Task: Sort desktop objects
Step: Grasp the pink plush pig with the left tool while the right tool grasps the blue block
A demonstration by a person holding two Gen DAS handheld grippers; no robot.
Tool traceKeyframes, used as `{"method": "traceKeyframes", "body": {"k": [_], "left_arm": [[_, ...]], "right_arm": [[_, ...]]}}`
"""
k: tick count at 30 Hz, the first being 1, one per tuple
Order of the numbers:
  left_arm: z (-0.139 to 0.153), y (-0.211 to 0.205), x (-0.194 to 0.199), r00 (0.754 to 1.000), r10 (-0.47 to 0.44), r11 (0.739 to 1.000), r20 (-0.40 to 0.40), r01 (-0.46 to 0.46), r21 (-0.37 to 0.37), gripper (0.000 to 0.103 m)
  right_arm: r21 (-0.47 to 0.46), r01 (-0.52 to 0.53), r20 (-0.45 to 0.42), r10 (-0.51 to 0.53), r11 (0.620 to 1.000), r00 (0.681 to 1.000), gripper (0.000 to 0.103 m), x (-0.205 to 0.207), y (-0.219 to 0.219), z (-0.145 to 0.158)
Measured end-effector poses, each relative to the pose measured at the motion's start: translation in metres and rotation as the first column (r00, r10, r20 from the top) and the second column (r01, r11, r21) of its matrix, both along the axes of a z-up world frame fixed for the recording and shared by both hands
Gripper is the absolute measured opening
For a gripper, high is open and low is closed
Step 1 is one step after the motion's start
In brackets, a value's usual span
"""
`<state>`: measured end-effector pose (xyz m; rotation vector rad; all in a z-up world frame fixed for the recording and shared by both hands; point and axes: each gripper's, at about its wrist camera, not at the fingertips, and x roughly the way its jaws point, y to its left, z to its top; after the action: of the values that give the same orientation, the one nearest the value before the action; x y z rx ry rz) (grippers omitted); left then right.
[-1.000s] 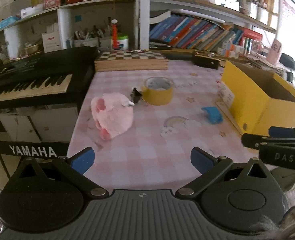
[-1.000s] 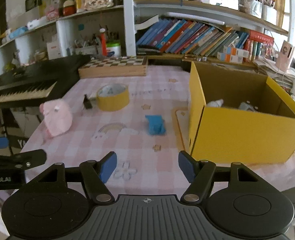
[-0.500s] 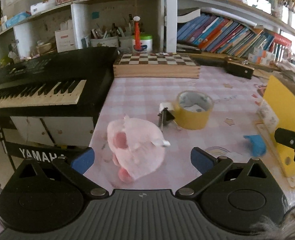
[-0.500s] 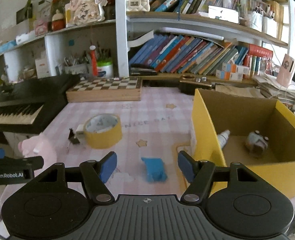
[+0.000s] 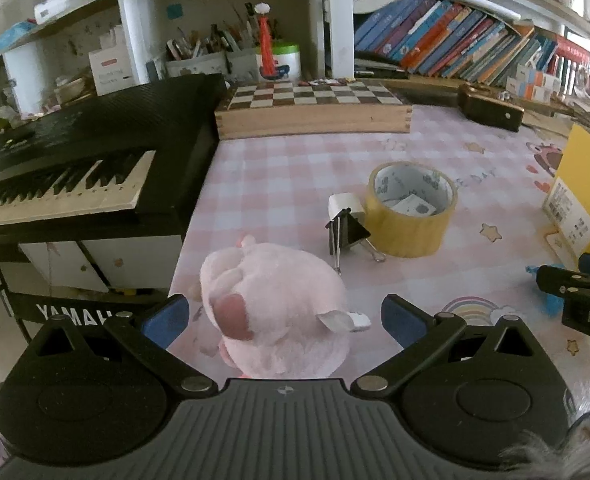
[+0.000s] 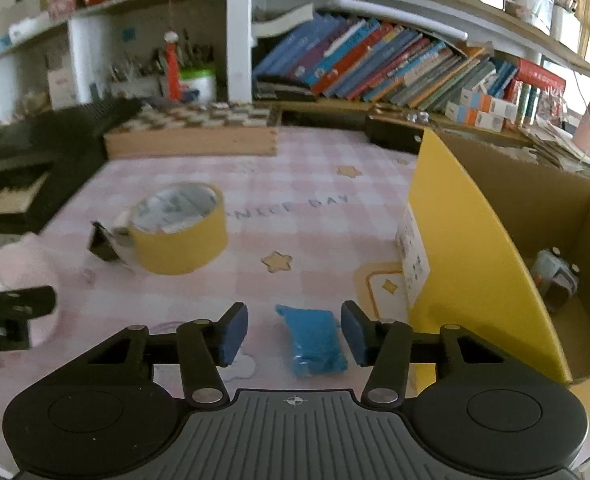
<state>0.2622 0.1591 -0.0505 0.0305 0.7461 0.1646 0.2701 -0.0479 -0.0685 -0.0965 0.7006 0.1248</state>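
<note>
Blue packet: one, crinkly, between right claw pads, untouched; jaws just narrowing.
Pink plush: one, fuzzy, between left claw jaws, spread wide.
Tape roll: one, yellow.
Binder clip: one, black.
Box: yellow cardboard.
Counter: pink checked cloth; bookshelves behind.

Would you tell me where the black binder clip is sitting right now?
In the left wrist view, the black binder clip stands mid-table against the yellow tape roll's left side, just beyond the pink plush toy.
</note>
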Motion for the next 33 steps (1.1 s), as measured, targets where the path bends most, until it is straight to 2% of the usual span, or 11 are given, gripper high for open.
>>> {"method": "traceKeyframes", "body": {"k": [7,9,13,16,17,18,22,27,33], "left_arm": [[-0.010,0.000,0.012,0.999,0.000,1.000,-0.034,0.000,0.012,0.103],[-0.013,0.002,0.015,0.999,0.003,1.000,-0.048,-0.003,0.002,0.103],[-0.019,0.005,0.020,0.997,0.017,1.000,-0.075,-0.017,-0.012,0.100],[-0.023,0.008,0.022,0.995,0.030,0.999,-0.093,-0.032,-0.020,0.087],[-0.024,0.010,0.022,0.994,0.036,0.999,-0.103,-0.039,-0.023,0.079],[-0.024,0.012,0.022,0.994,0.040,0.998,-0.106,-0.044,-0.035,0.078],[-0.019,0.016,0.016,0.994,0.052,0.996,-0.093,-0.058,-0.068,0.065],[-0.008,0.021,0.007,0.996,0.057,0.992,-0.076,-0.065,-0.106,0.064],[0.014,0.018,-0.008,0.999,0.044,0.989,-0.017,-0.046,-0.137,0.064]], "right_arm": [[0.015,0.040,-0.077,-0.039,0.999,0.996,0.050,0.018,-0.009,-0.019],[0.030,0.050,-0.102,-0.046,0.998,0.994,0.045,0.020,-0.012,-0.022],[0.051,0.054,-0.116,-0.048,0.997,0.992,0.043,0.023,-0.015,-0.023],[0.056,0.052,-0.116,-0.045,0.997,0.992,0.040,0.024,-0.015,-0.023],[0.056,0.050,-0.116,-0.043,0.997,0.992,0.035,0.024,-0.015,-0.022],[0.056,0.046,-0.117,-0.040,0.997,0.992,0.034,0.025,-0.015,-0.022],[0.052,0.036,-0.122,-0.030,0.998,0.992,0.029,0.027,-0.015,-0.021],[0.067,0.029,-0.111,-0.021,0.997,0.994,0.029,0.026,-0.015,-0.017],[0.100,-0.009,-0.056,0.015,0.995,0.998,0.029,0.017,-0.018,0.000]]}}
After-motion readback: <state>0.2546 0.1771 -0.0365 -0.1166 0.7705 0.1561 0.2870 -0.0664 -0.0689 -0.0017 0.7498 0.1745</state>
